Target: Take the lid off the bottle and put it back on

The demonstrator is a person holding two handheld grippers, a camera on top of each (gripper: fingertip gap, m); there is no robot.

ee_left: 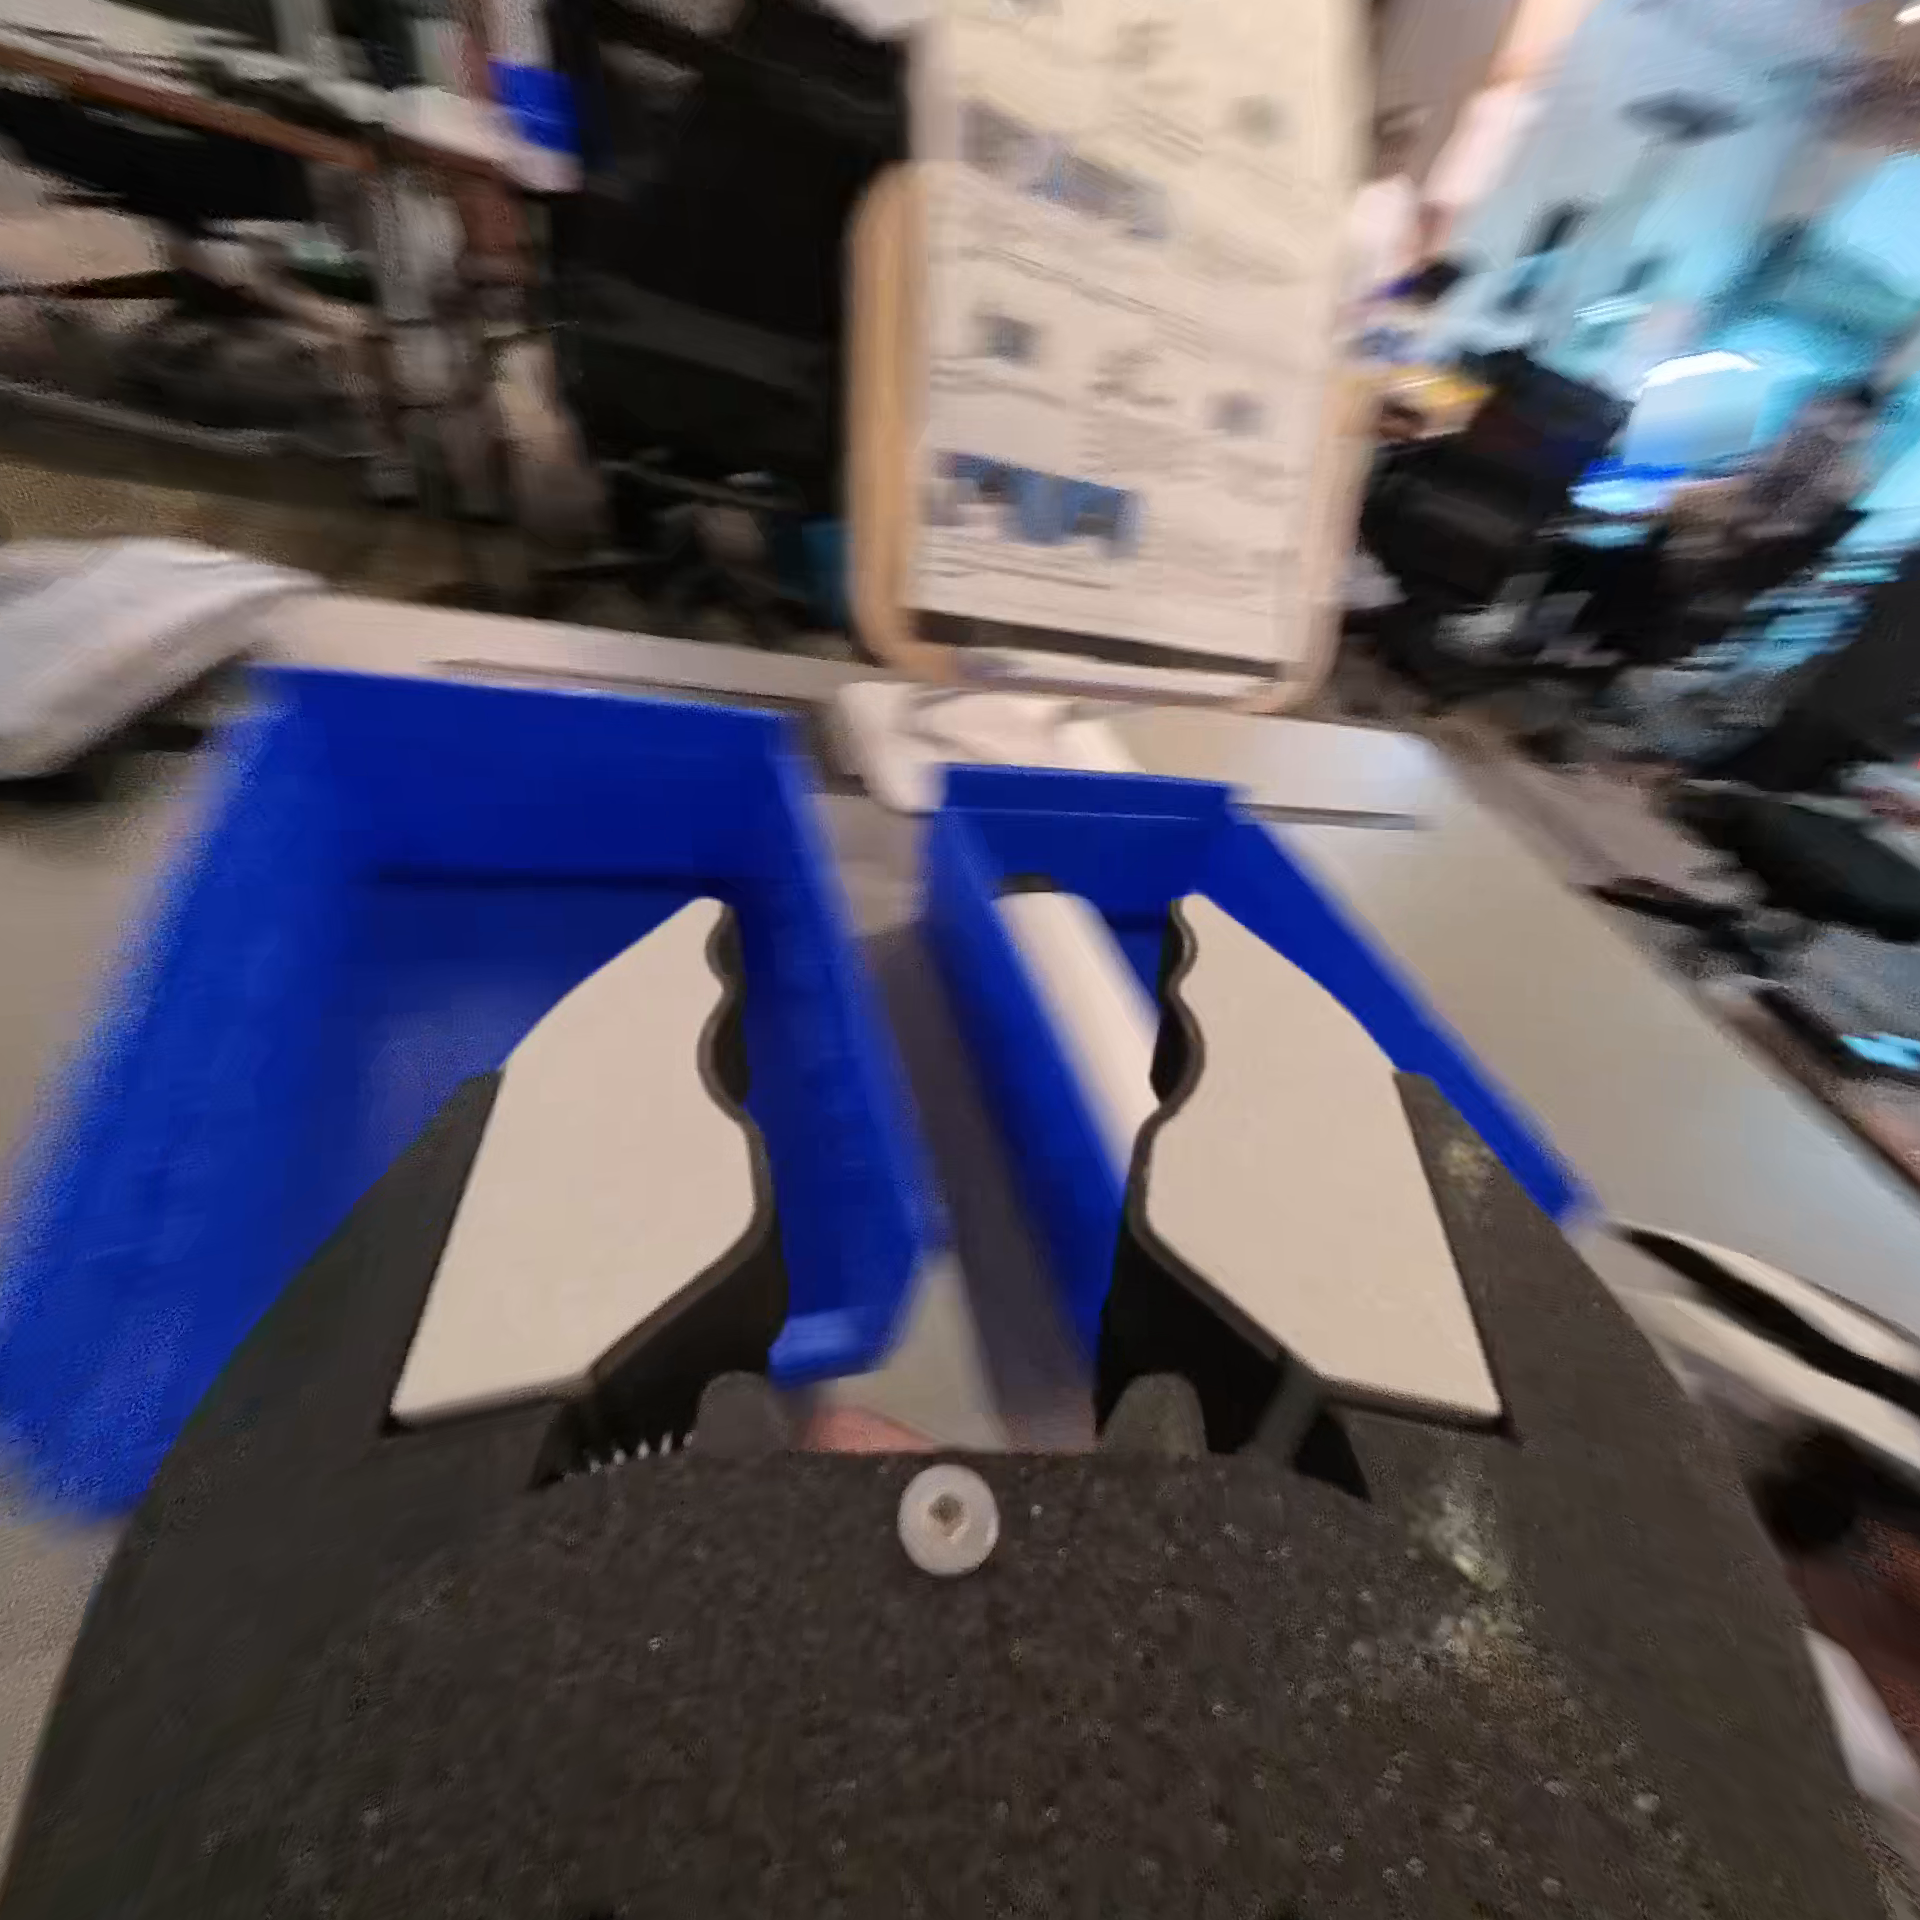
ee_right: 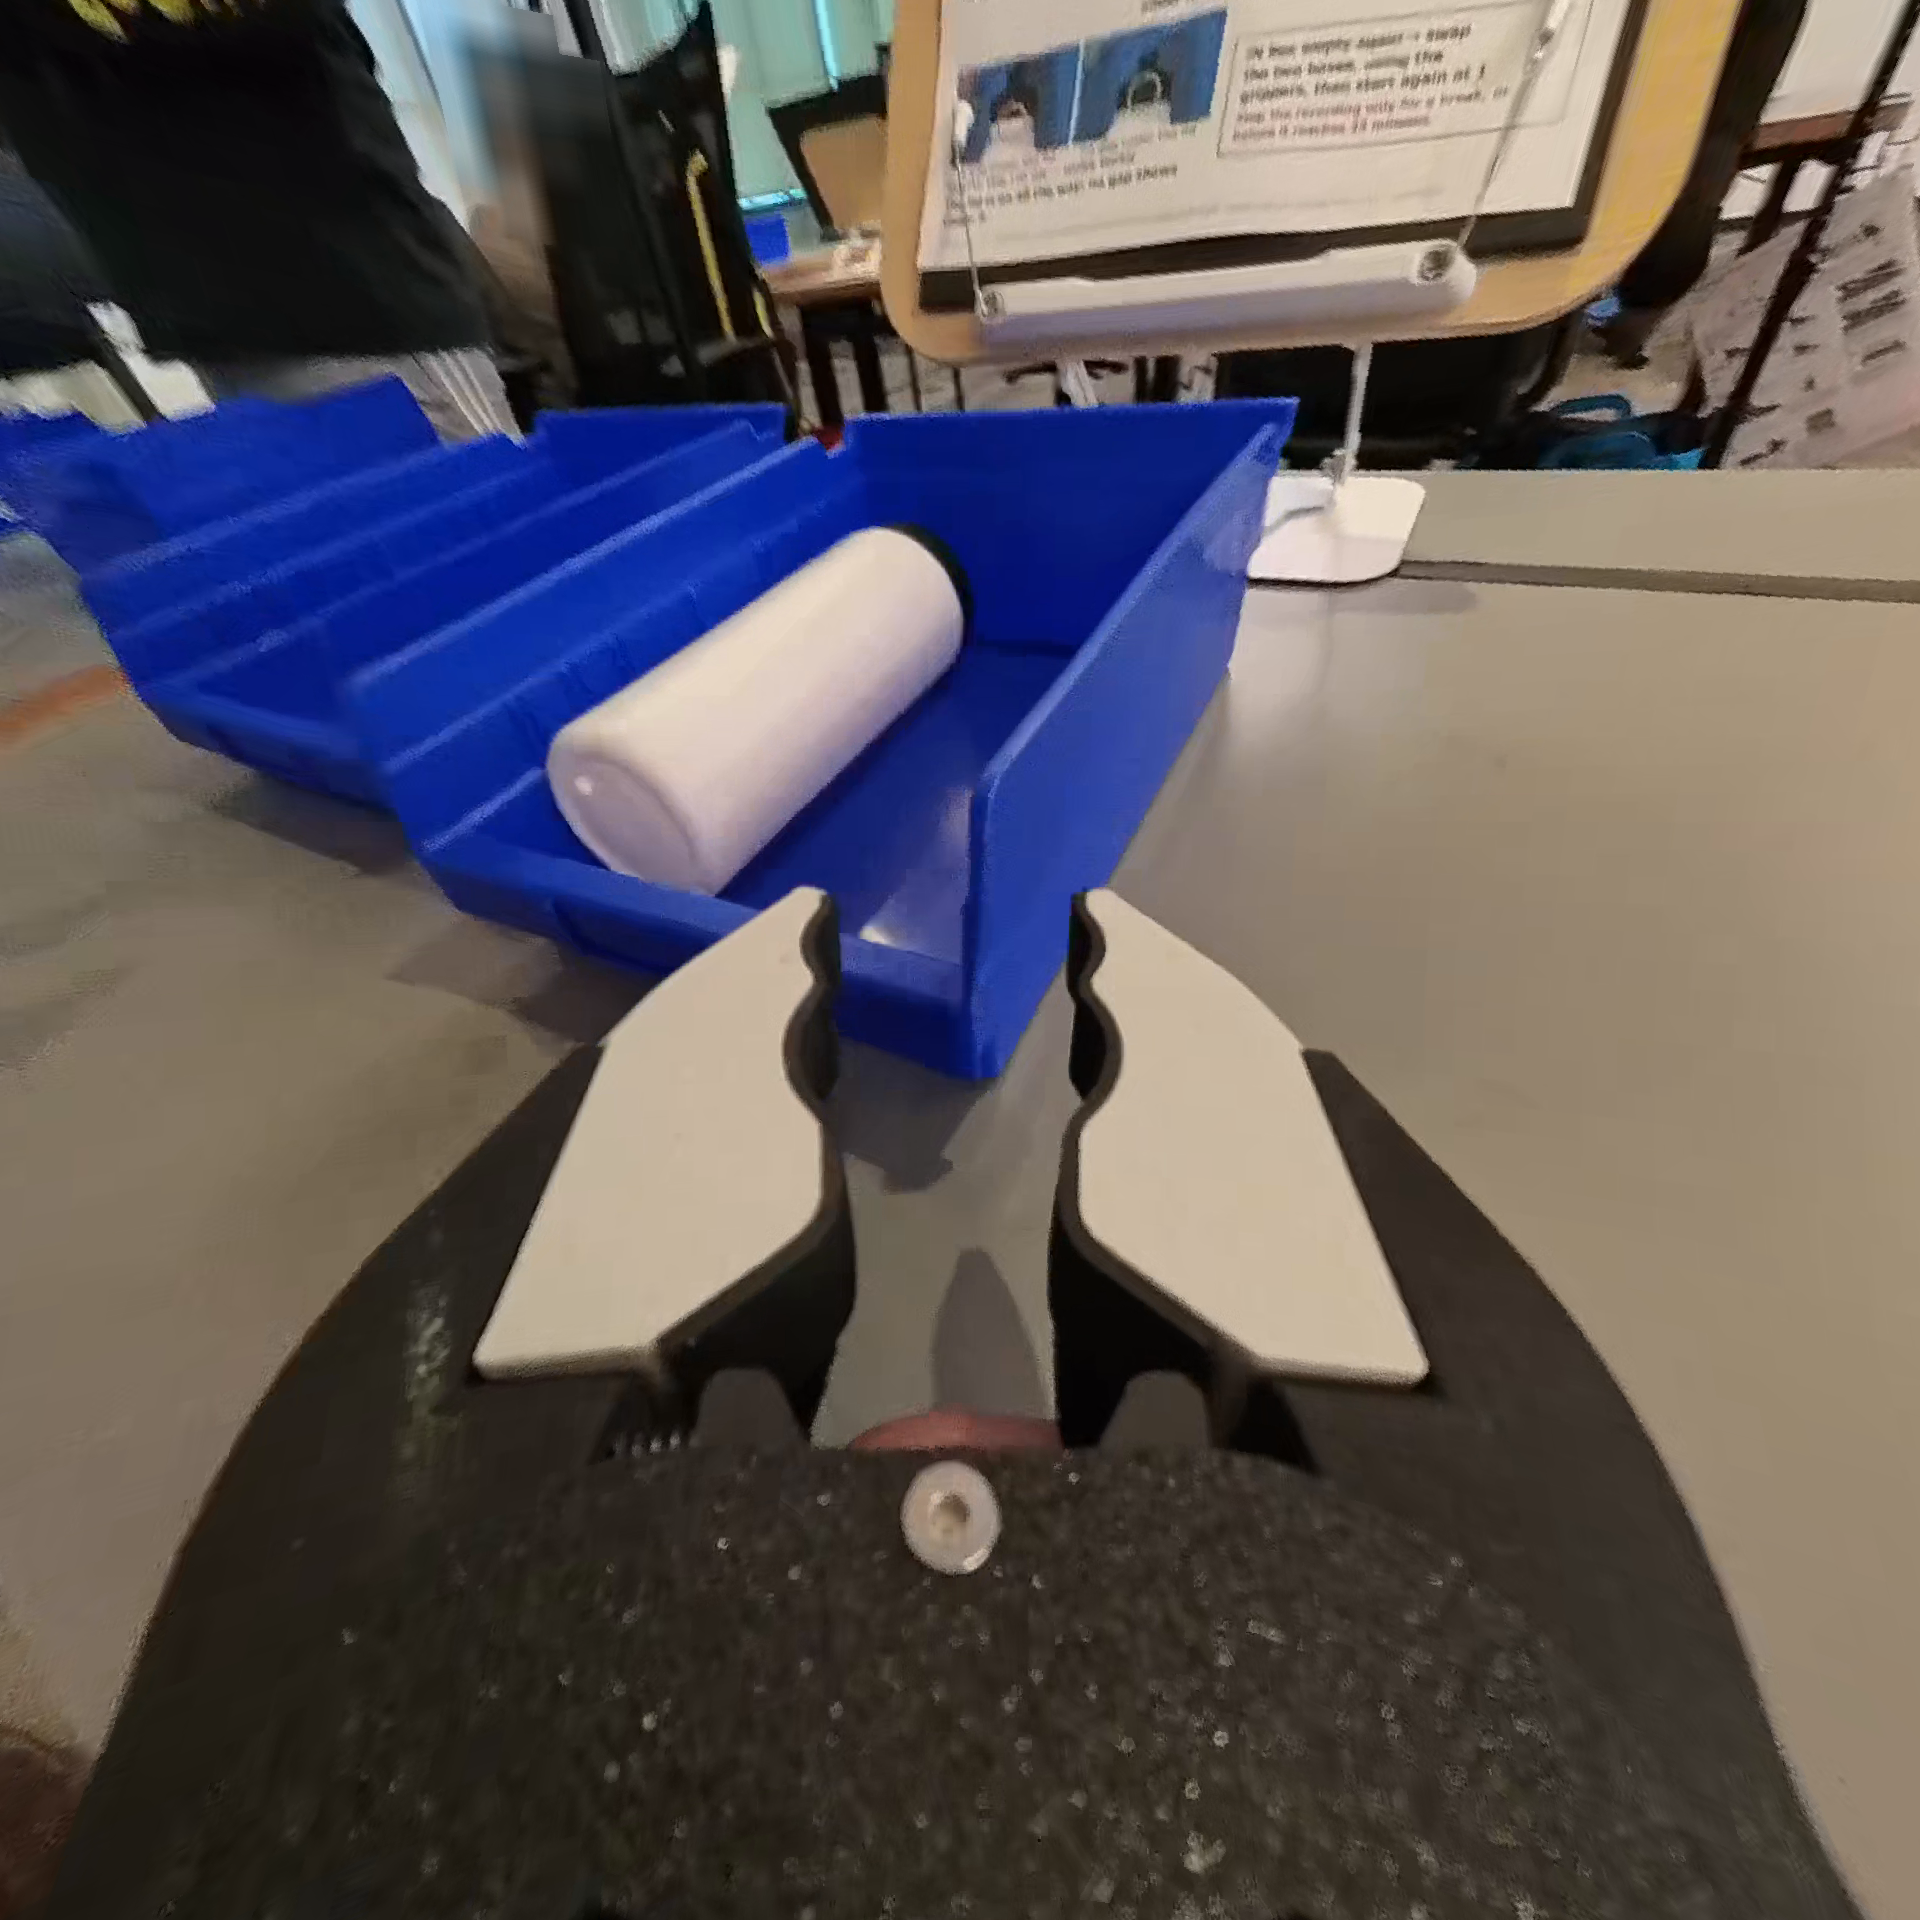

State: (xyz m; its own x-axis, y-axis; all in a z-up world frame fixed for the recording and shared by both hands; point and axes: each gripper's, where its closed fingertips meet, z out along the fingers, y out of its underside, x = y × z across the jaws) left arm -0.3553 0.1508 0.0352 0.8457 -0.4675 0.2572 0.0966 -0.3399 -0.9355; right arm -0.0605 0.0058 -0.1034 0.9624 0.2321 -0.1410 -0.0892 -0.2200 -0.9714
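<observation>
The white bottle lies on its side in a blue bin, its dark lid toward the bin's far wall. It looks rigid, smooth, prone to rolling; grip mid-body. Both the left gripper and right gripper stand apart, empty.

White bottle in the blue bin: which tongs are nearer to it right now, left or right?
Left, judging by the views. The left tongs hang open over the bins, the white bottle just inside the right finger. The right tongs, open and holding nothing, sit outside the blue bin, short of its front corner.
</observation>
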